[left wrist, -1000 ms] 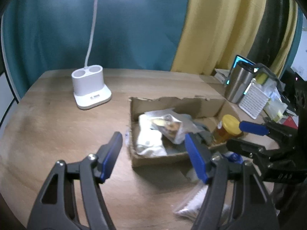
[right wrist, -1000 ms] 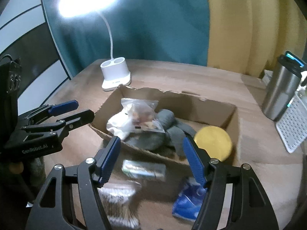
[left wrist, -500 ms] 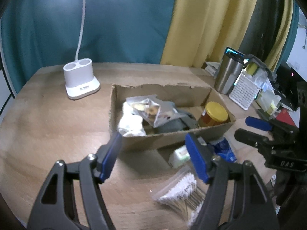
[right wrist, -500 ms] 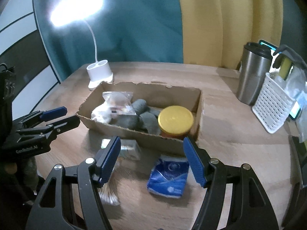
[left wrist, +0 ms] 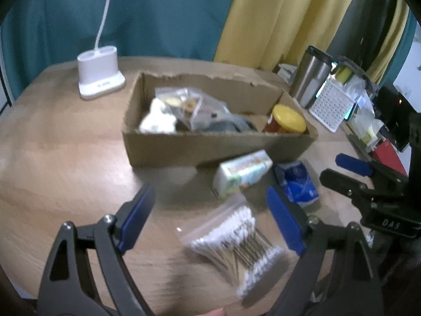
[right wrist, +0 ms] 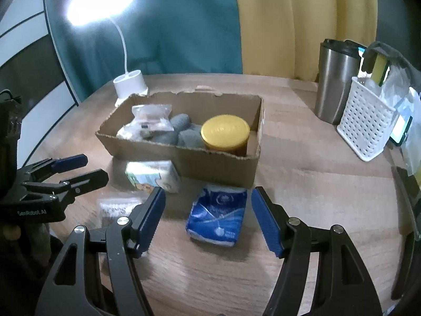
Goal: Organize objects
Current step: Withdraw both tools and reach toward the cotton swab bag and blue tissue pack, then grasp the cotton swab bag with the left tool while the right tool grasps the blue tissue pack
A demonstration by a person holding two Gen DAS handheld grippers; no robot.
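You are holding both tools spread wide and empty above the table (right wrist: 302, 158), the left tool (left wrist: 208, 218) hanging over the bag of cotton swabs (left wrist: 236, 239) and the right tool (right wrist: 208, 216) framing the blue packet (right wrist: 217, 214). The cardboard box (right wrist: 184, 155) is sitting at twelve o'clock from both, already carrying a yellow-lidded jar (right wrist: 225, 133), grey cloth and a clear snack bag. Three things are lying loose in front of it: swabs, blue packet and a small green-and-white carton (left wrist: 242, 172), so you are likely starting the next pickup. That calls for lowering onto one item and closing squarely on it. The left view is blurring, the carton's print is unreadable, and the box wall is hiding what is lying beneath the cloth.
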